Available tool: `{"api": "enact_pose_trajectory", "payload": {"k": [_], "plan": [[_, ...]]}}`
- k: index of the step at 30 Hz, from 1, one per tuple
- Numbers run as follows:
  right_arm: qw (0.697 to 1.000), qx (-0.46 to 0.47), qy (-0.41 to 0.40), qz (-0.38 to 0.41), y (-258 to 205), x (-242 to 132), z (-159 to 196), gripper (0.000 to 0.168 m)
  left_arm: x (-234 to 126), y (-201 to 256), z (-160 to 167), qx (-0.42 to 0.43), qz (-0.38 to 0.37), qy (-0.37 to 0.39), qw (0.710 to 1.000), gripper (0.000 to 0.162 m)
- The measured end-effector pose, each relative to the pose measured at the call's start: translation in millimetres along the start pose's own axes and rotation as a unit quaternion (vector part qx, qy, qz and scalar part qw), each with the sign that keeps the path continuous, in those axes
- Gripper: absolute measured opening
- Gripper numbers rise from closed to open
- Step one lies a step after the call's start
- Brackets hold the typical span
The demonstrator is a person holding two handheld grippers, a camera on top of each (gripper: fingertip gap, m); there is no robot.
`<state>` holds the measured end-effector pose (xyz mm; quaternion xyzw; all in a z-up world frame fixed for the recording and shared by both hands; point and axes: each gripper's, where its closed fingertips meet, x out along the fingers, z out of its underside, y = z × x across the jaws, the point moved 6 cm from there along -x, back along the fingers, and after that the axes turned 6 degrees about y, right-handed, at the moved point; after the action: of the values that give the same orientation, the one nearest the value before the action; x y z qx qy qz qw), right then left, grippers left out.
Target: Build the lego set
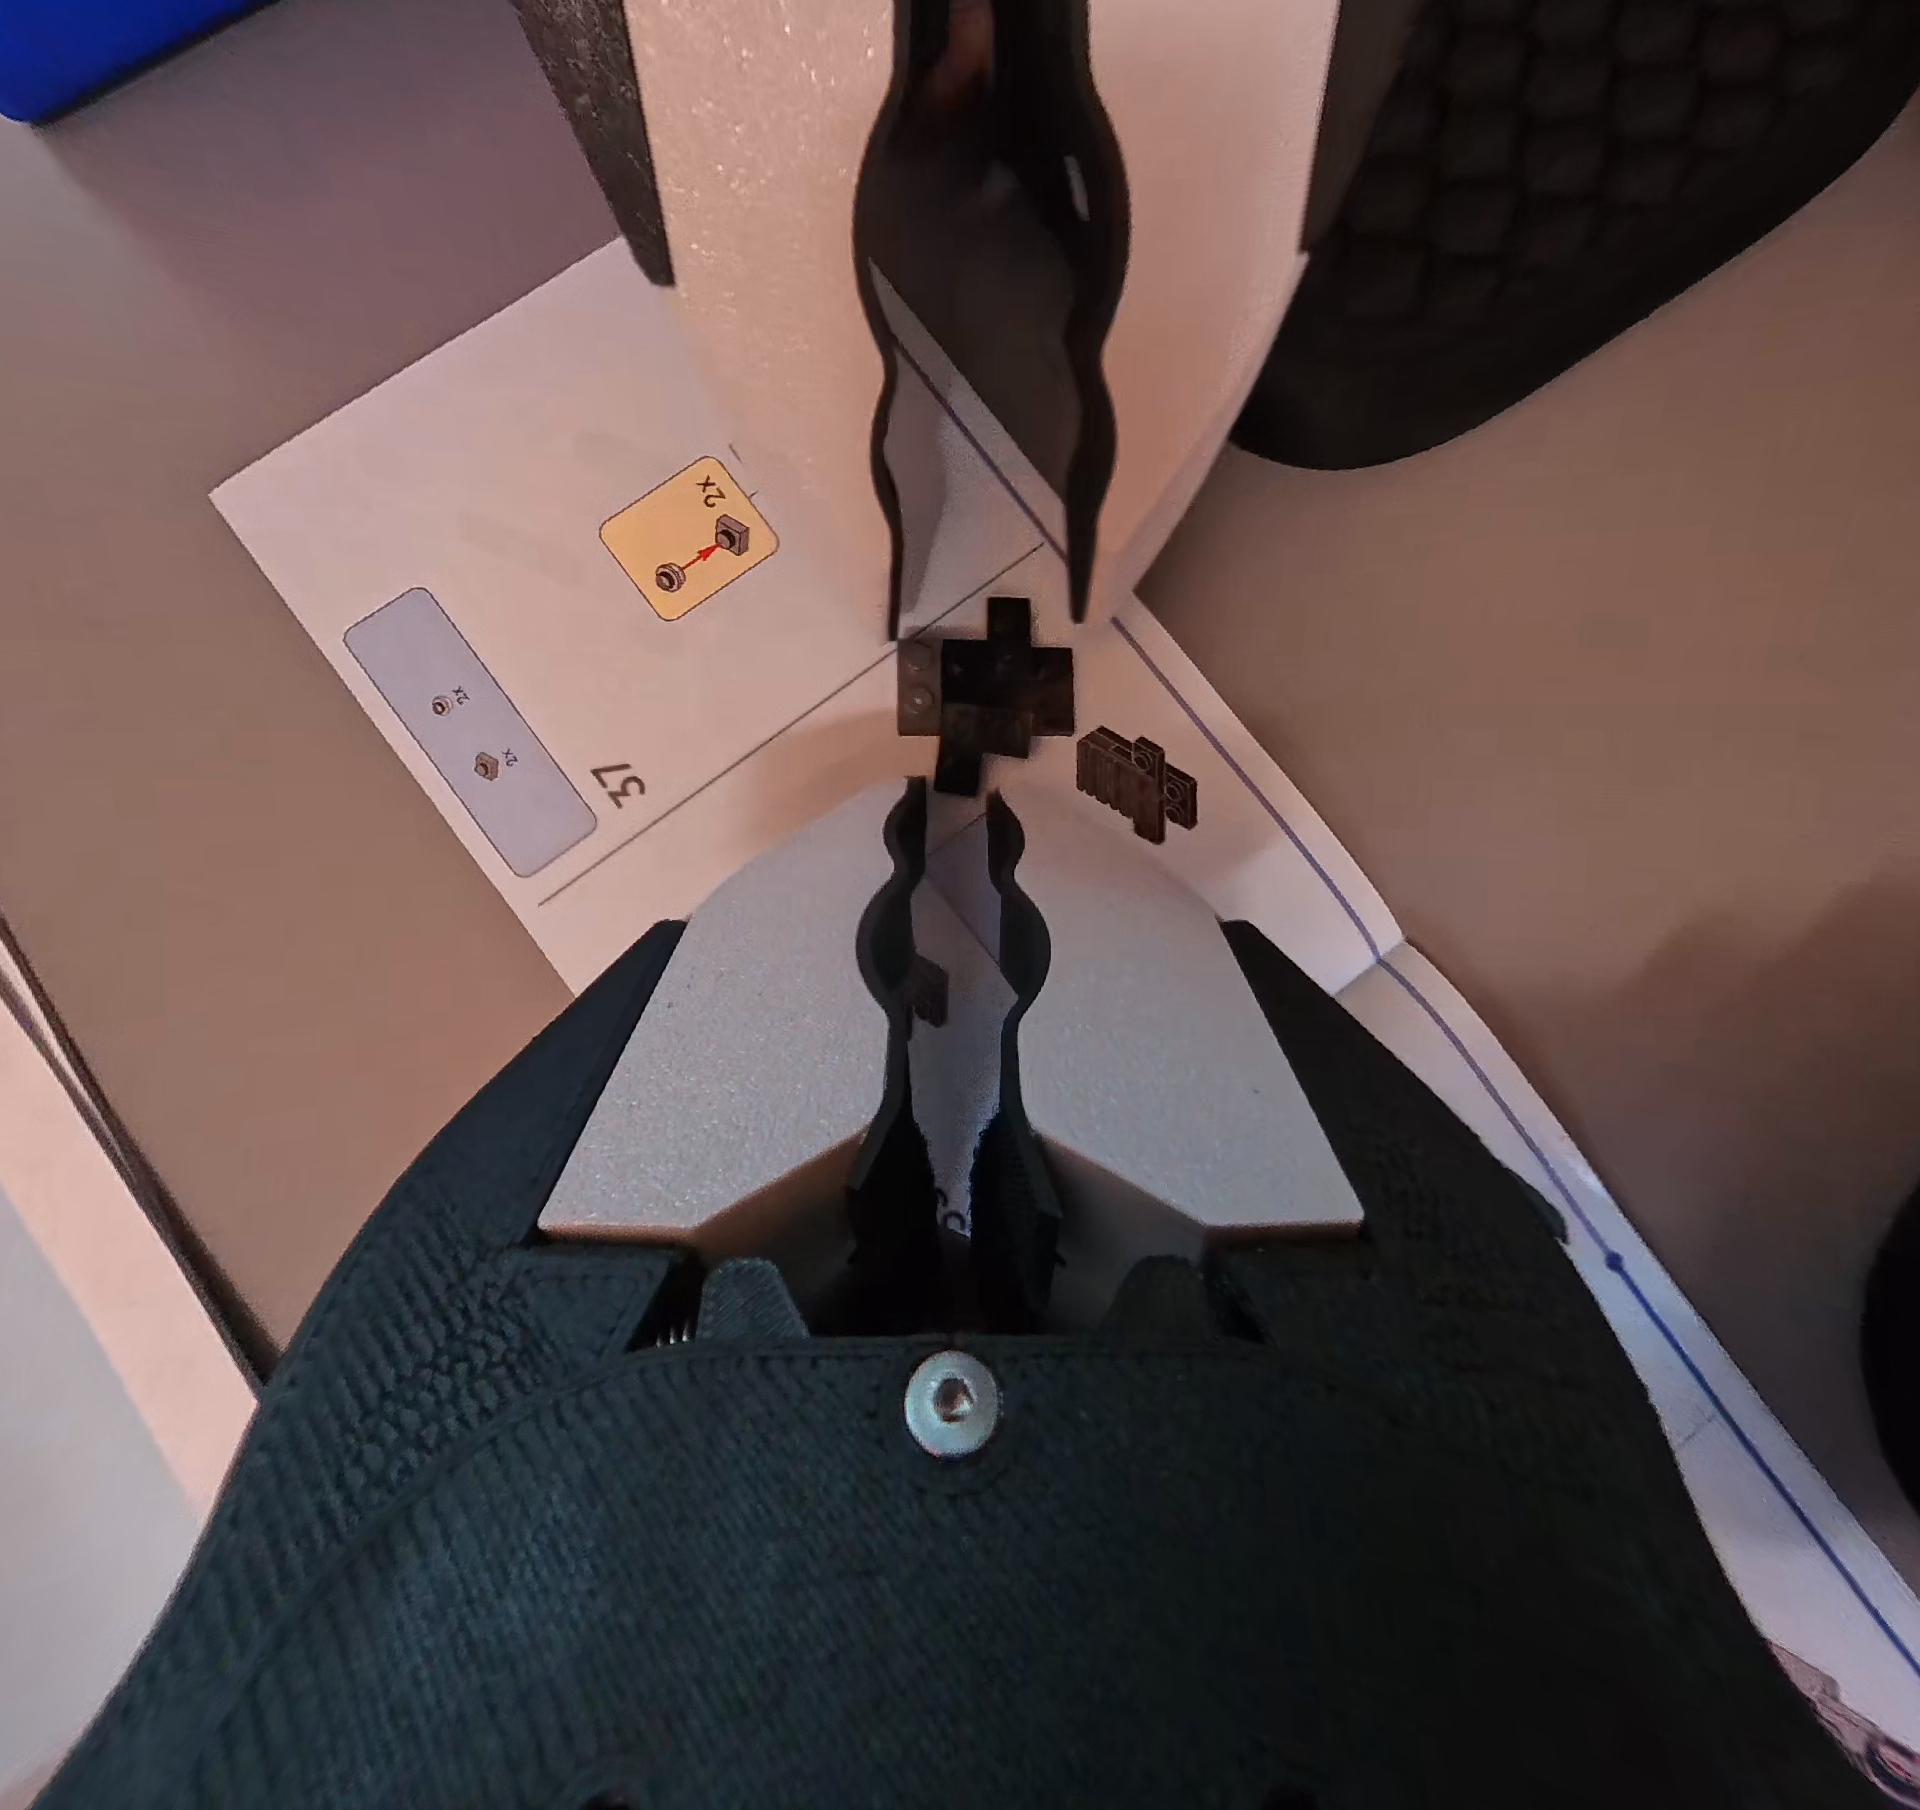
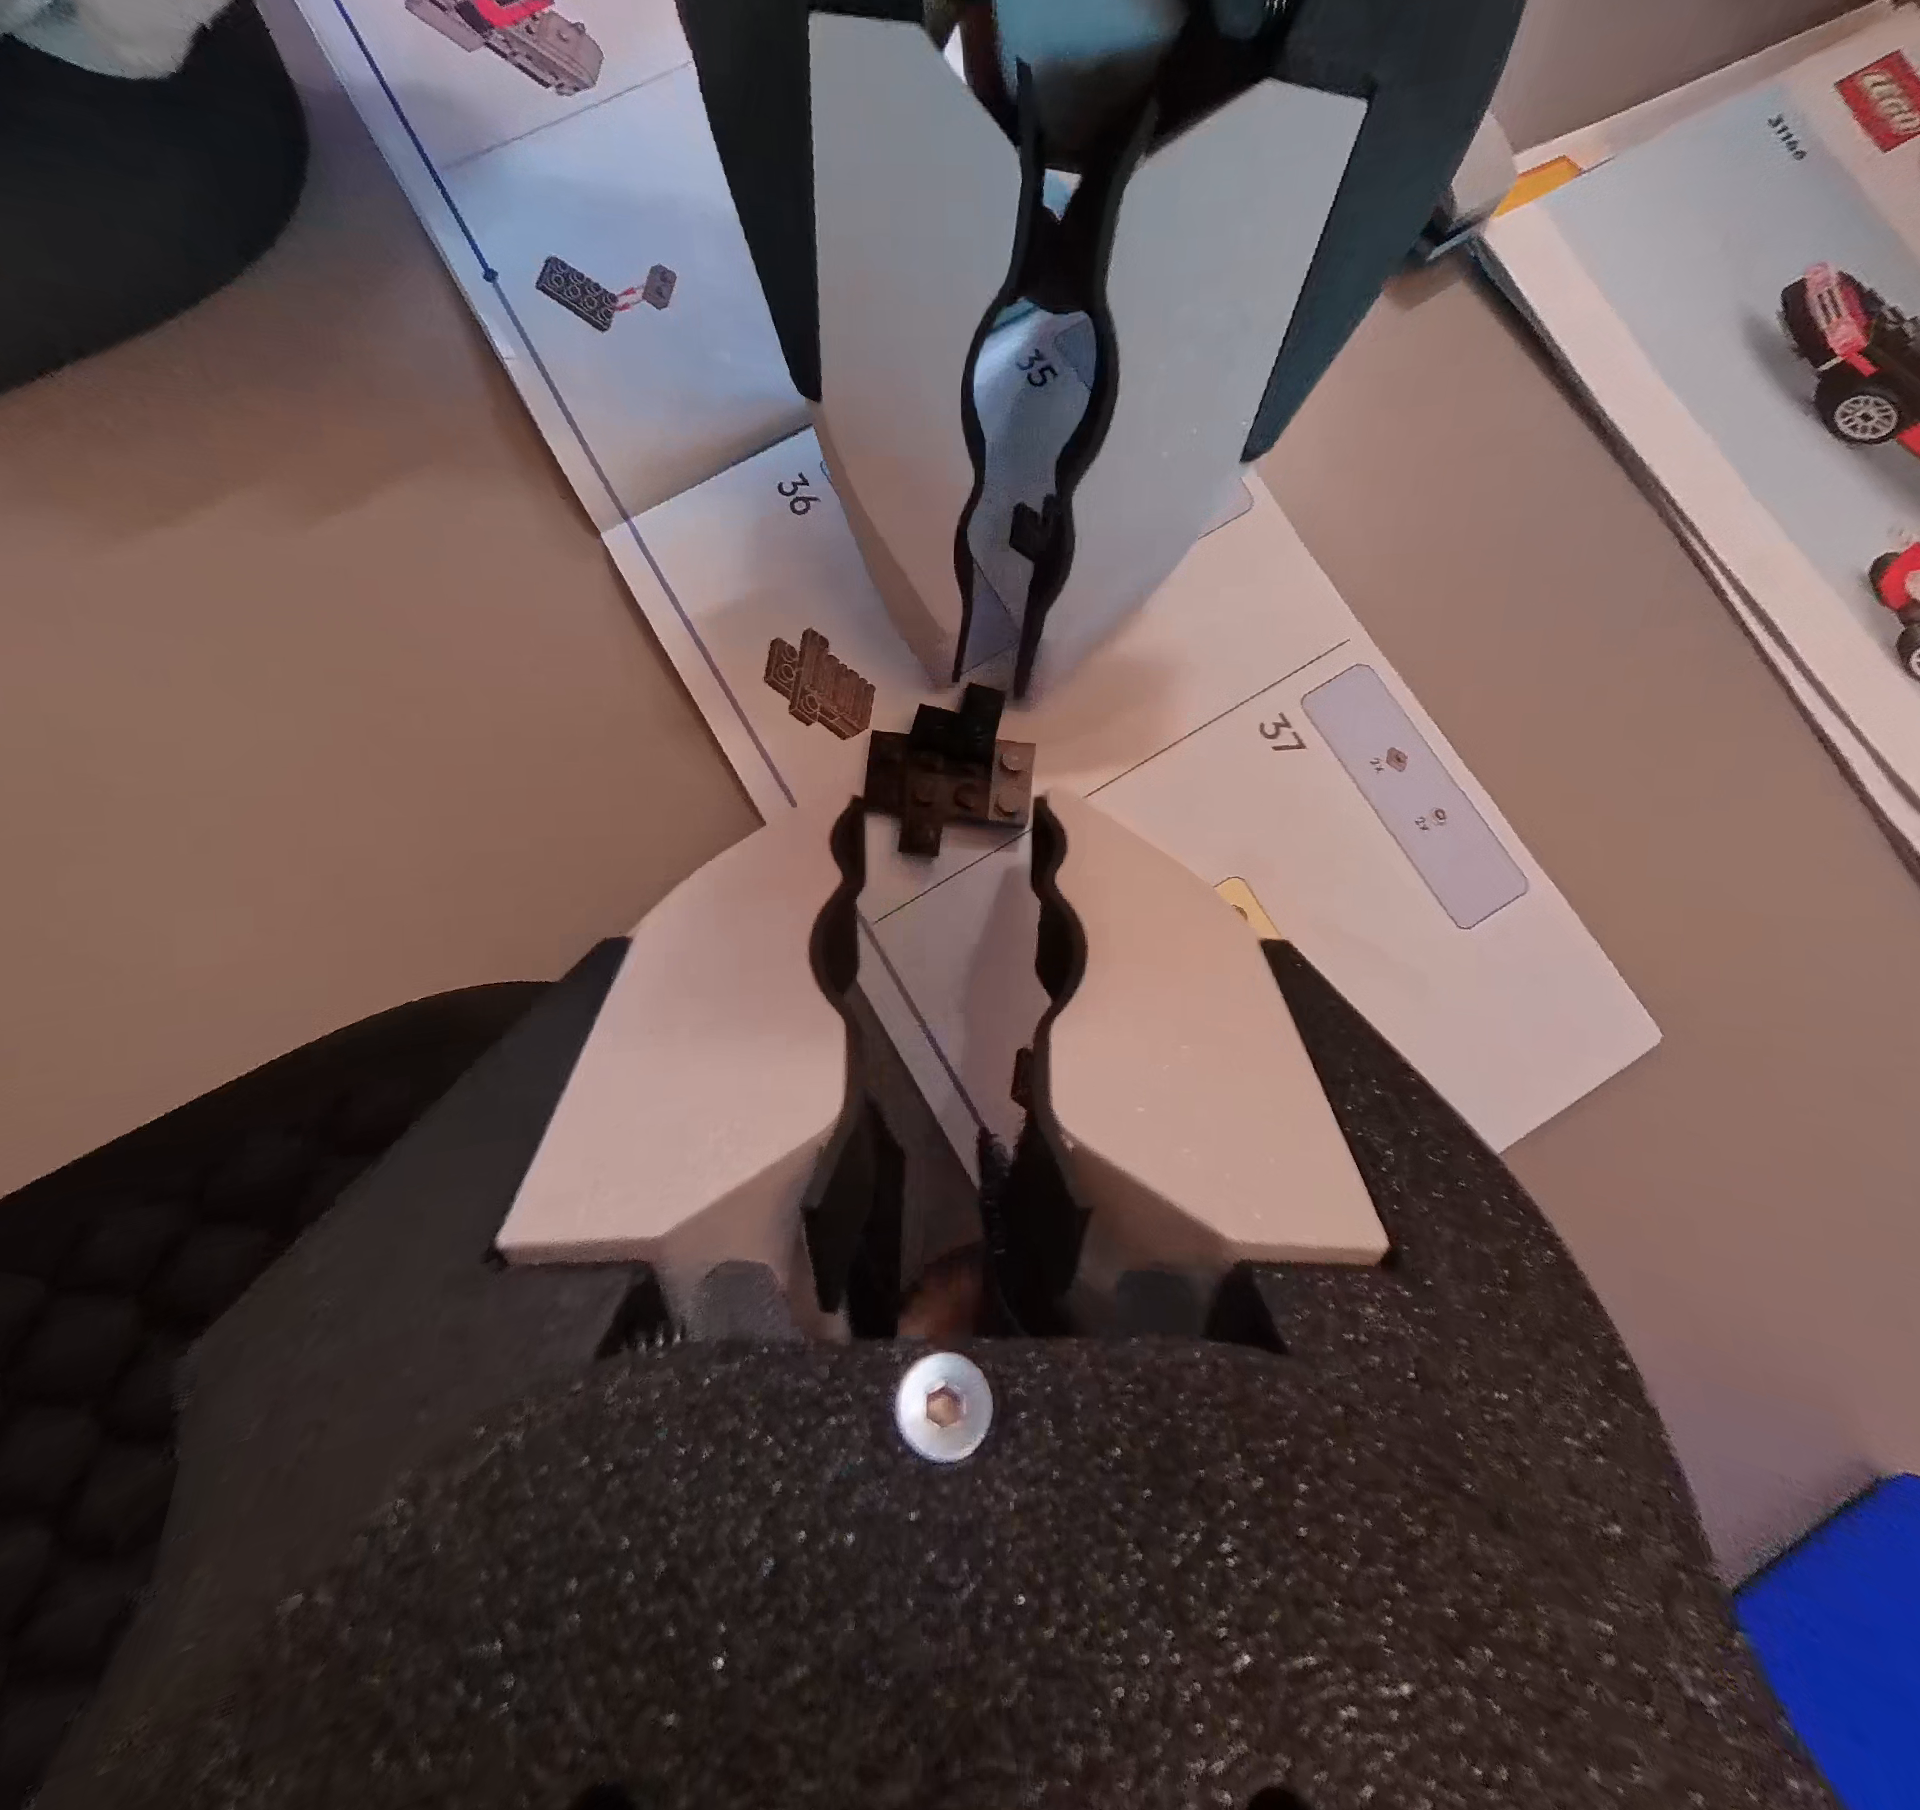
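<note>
Black lego assembly (image 1: 982,700) sits between both grippers over the open instruction booklet (image 1: 499,555) on the counter (image 1: 1558,669). Left gripper (image 1: 956,794) fingers narrow, pinching its near tab. Right gripper (image 2: 940,810) fingers wider, flanking the assembly; grip unclear. Second booklet (image 2: 1704,326) at counter's right edge.

A matt, ridged plastic texture is shown by the left gripper (image 1: 956,804) body, with a shiny metal screw (image 1: 952,1402) set in it. The right gripper (image 2: 940,825) body is seen as coarse and grainy. The bricks (image 2: 951,778) are glossy black plastic. The booklet (image 2: 1382,929) is smooth paper, laid on a matt table (image 2: 312,669).
</note>
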<state>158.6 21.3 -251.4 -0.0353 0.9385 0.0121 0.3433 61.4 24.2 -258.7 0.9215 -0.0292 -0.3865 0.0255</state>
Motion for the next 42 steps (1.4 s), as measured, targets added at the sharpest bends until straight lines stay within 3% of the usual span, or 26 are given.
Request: {"api": "enact_pose_trajectory", "payload": {"k": [3, 19, 31, 42], "plan": [[1.000, -0.002, -0.013, 0.000, -0.1, 3.2, 3.5, 0.039, 2.8, -1.7, -0.3, -0.003, 0.002, 0.004, 1.000, 0.011], [0.999, 0.009, 0.027, 0.032, 2.7, 2.8, -3.0, 0.034, 2.8, -1.3, -6.8, -0.011, -0.003, -0.012, 1.000, 0.009], [1.000, 0.006, -0.001, 0.013, -0.5, 9.8, 5.3, 0.034, 4.2, -2.1, -10.9, -0.008, -0.006, -0.013, 1.000, 0.008], [1.000, 0.012, -0.003, 0.014, 0.2, 7.6, 6.7, 0.043, -1.7, 1.1, -18.7, -0.008, -0.019, 0.011, 1.000, 0.008]]}}
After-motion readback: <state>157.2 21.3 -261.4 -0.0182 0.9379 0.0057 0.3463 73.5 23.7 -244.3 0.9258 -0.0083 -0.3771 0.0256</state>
